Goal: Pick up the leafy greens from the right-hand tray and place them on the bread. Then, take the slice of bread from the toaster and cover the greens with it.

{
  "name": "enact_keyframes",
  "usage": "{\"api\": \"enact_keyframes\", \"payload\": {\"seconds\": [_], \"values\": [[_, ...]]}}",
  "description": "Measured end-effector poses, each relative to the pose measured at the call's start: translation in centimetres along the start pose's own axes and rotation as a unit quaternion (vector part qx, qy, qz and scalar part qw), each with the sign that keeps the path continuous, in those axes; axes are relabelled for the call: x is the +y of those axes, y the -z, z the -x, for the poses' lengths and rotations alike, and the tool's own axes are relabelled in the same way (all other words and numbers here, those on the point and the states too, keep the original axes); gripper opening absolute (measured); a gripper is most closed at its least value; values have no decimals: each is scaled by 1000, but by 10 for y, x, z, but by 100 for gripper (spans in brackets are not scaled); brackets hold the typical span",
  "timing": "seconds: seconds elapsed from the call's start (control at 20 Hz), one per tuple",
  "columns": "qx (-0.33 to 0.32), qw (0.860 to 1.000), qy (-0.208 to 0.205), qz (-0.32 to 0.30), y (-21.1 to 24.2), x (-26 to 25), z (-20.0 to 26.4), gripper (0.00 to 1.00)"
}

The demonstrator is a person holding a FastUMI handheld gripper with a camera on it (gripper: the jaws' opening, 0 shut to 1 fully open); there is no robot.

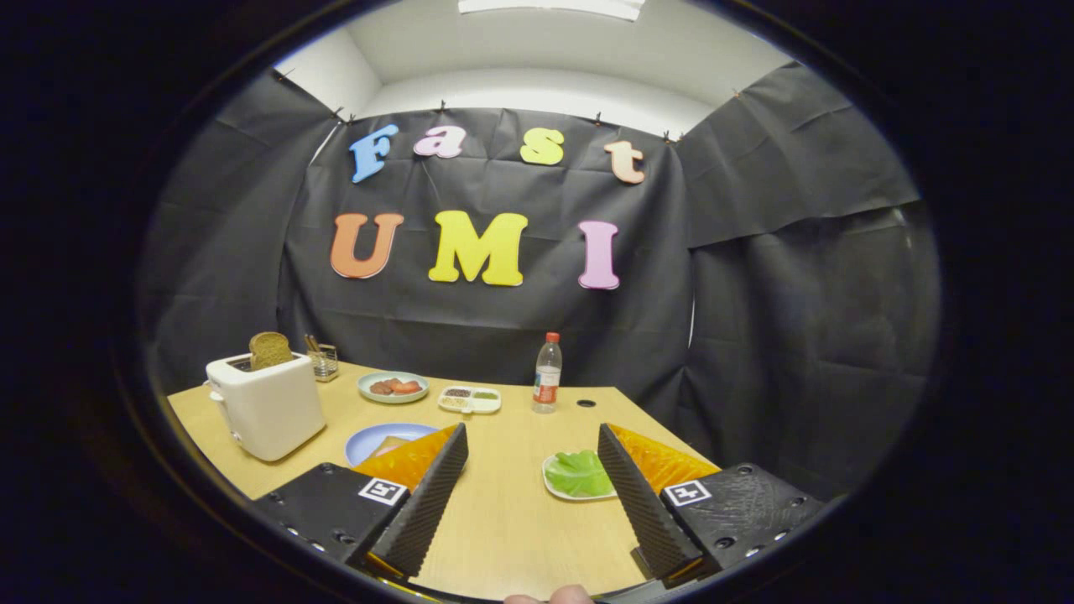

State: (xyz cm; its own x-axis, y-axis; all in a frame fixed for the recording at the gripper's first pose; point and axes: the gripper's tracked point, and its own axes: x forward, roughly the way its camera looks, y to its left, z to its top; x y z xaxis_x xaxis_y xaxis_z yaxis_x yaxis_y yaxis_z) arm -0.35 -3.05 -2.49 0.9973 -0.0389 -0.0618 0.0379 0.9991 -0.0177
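My gripper [531,438] is open above the wooden table [512,512], with nothing between its two fingers. The leafy greens [579,472] lie on a small white tray [560,492] just inside the right finger [631,495], partly hidden by it. A blue plate [374,440] with a slice of bread [388,445] on it sits beside the left finger [428,499], which covers part of it. A white toaster [267,405] stands further left with a brown slice of bread [269,350] sticking up out of its slot.
Beyond the fingers sit a light plate of sliced meat [393,387], a white divided dish of seasonings [470,398], a clear bottle with a red cap [547,373] and a small holder with sticks [323,359] behind the toaster. A fingertip of a hand [550,596] shows at the near edge.
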Motion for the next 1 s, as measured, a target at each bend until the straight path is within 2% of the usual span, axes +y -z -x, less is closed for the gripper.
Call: {"api": "enact_keyframes", "payload": {"seconds": [0.35, 0.65, 0.85, 1.0], "values": [[20, 1000, 2, -5, 15, -28, -11, 95], [48, 998, 27, -25, 27, -87, -40, 95], [102, 992, 19, -67, 52, -111, -81, 95], [147, 981, 20, -124, 77, -127, -119, 95]]}}
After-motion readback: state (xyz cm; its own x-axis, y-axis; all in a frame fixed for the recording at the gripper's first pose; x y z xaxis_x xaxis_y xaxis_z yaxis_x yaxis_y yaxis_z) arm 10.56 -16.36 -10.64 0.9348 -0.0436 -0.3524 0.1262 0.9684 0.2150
